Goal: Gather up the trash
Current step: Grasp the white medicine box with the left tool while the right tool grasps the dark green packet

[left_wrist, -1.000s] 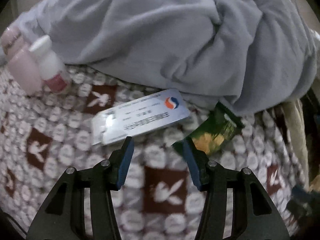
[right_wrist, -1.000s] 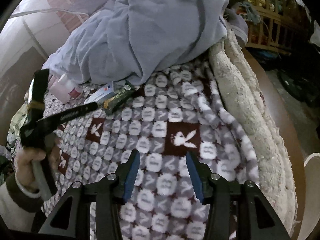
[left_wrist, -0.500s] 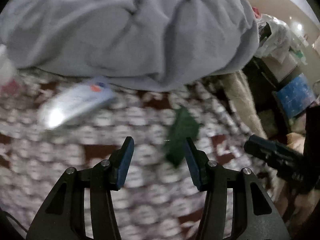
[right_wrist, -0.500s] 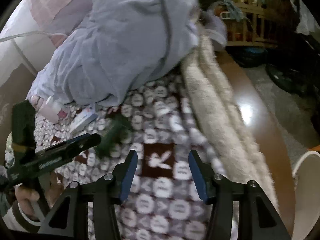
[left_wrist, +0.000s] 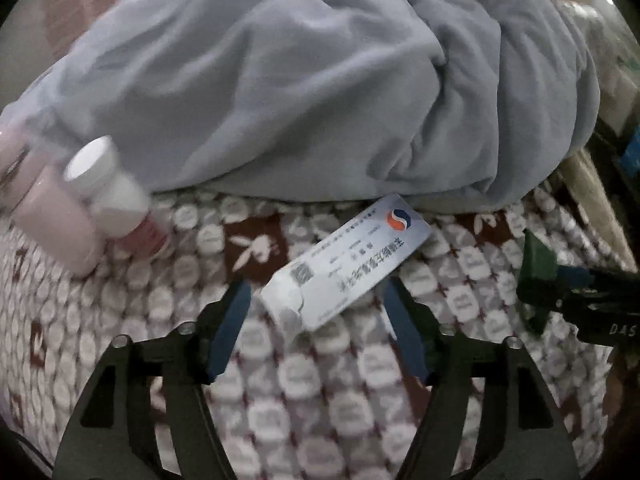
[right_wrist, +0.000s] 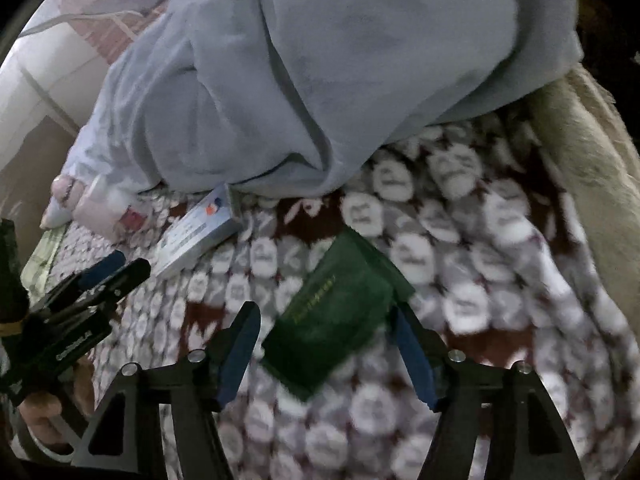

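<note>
A white printed carton (left_wrist: 348, 260) lies slanted on the patterned blanket (left_wrist: 168, 304). Its near end sits between the blue pads of my left gripper (left_wrist: 316, 300), whose jaws are opening and do not touch it. A dark green packet (right_wrist: 340, 312) lies flat between the fingers of my right gripper (right_wrist: 326, 320), which is also opening with its pads off the packet. The right wrist view also shows the carton (right_wrist: 196, 236) and the left gripper (right_wrist: 128, 264) at the left. At the right edge of the left wrist view are the green packet (left_wrist: 536, 268) and the right gripper (left_wrist: 568, 288).
A crumpled grey garment (left_wrist: 300, 80) is heaped behind both items and overlaps the blanket. A white-capped bottle (left_wrist: 108, 200) and a pink bottle (left_wrist: 60, 216) lie at the left. A beige fleece edge (right_wrist: 580, 152) borders the blanket on the right. A hand (right_wrist: 44, 412) holds the left gripper.
The left view swung right, then back left, and the carton now sits between wider jaws. The right gripper moved in over the green packet and its jaws widened.
</note>
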`<control>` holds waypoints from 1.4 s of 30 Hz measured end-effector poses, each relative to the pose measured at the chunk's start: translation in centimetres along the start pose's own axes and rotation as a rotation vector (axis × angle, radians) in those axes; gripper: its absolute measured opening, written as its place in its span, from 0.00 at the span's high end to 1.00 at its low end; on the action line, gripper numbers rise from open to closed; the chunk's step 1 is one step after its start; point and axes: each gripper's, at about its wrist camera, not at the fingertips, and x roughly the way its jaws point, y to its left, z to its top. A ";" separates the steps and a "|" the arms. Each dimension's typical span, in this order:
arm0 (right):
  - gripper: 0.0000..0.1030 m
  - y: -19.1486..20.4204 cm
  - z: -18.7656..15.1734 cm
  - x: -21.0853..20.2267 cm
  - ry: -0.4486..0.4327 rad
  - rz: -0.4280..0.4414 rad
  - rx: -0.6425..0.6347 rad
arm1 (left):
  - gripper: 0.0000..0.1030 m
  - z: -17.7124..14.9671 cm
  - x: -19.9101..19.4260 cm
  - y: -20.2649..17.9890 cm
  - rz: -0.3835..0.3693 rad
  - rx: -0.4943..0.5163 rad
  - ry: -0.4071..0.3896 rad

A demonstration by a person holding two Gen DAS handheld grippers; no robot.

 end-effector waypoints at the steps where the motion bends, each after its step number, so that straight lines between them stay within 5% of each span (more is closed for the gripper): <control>1: 0.35 0.1 0.1 0.3 -0.001 -0.012 -0.003 | 0.34 0.3 0.7 -0.2 -0.011 0.030 0.014; 6: 0.33 0.4 0.5 0.8 -0.009 -0.038 -0.030 | 0.34 1.3 3.5 -1.9 -0.016 0.167 0.062; 11: 0.33 1.0 0.5 1.6 -0.033 -0.042 -0.073 | 0.35 2.2 4.5 -2.1 -0.024 0.154 0.071; 14: 0.59 0.9 0.2 1.1 -0.052 -0.055 -0.106 | 0.46 2.1 3.9 -1.9 -0.068 0.115 0.059; 18: 0.71 -0.2 -0.4 -1.0 -0.053 0.018 -0.104 | 0.87 1.2 1.5 -2.8 -0.022 0.106 0.043; 24: 0.71 -0.4 -2.6 -4.8 -0.076 0.049 -0.147 | 0.89 -0.9 -0.8 -3.8 -0.057 0.064 0.074; 28: 0.71 -0.7 -3.7 -6.8 -0.089 0.061 -0.146 | 0.76 -1.1 -1.6 -4.1 -0.051 0.074 0.040; 30: 0.71 -0.9 -4.3 -7.3 -0.094 0.061 -0.143 | 0.30 -0.5 -1.4 -3.6 -0.020 0.066 0.022; 33: 0.71 -1.8 -4.8 -7.7 -0.081 0.066 -0.131 | 0.29 0.7 -0.4 -3.1 -0.022 0.043 0.001; 39: 0.71 -2.8 -5.1 -7.3 -0.063 0.073 -0.113 | 0.29 2.2 5.0 -2.4 0.030 0.088 0.142; 42: 0.71 -2.9 -5.1 -7.1 -0.059 0.076 -0.111 | 0.32 2.0 5.5 -3.3 0.021 0.130 0.135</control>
